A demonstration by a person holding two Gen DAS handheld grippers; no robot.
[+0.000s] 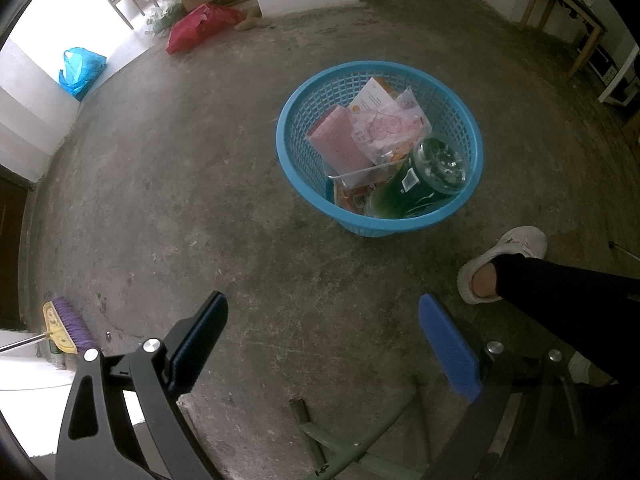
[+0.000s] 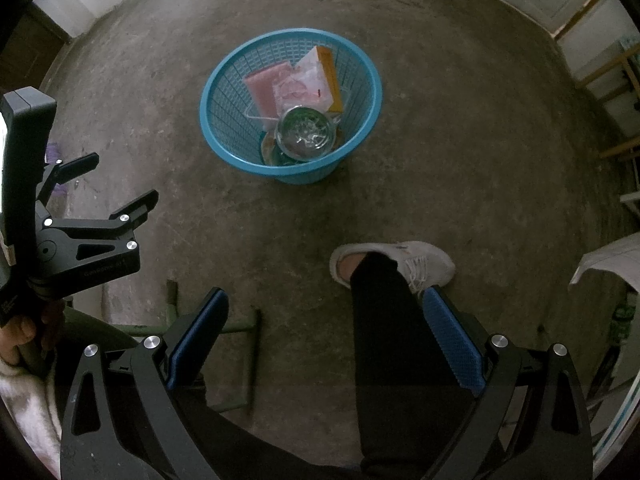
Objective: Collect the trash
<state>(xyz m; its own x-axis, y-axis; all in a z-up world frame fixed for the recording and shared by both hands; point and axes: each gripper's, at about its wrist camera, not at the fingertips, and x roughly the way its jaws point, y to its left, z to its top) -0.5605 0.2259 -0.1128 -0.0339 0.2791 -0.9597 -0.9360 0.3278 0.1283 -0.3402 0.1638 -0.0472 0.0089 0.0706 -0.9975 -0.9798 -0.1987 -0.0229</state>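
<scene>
A blue plastic basket [image 1: 304, 108] [image 2: 224, 80] stands on the concrete floor. It holds a green bottle [image 1: 424, 180] [image 2: 306, 132], a pink packet [image 1: 340, 140] [image 2: 266, 88], a clear pink-printed wrapper [image 1: 392, 120] [image 2: 304, 86] and an orange-edged carton [image 2: 330, 76]. My left gripper [image 1: 322, 322] hangs open above bare floor, short of the basket, with nothing between its blue pads. In the right wrist view the left gripper [image 2: 120, 180] shows at the left, held by a hand. My right gripper [image 2: 326, 312] is open too, above the person's black-trousered leg [image 2: 384, 320].
The person's white shoe [image 1: 504, 256] [image 2: 412, 264] is planted just short of the basket. A green metal stool frame [image 1: 340, 448] [image 2: 240, 328] sits below the grippers. A purple broom [image 1: 66, 326] lies at the left. Red bag [image 1: 200, 24], blue bag [image 1: 82, 68], wooden chairs and boxes line the walls.
</scene>
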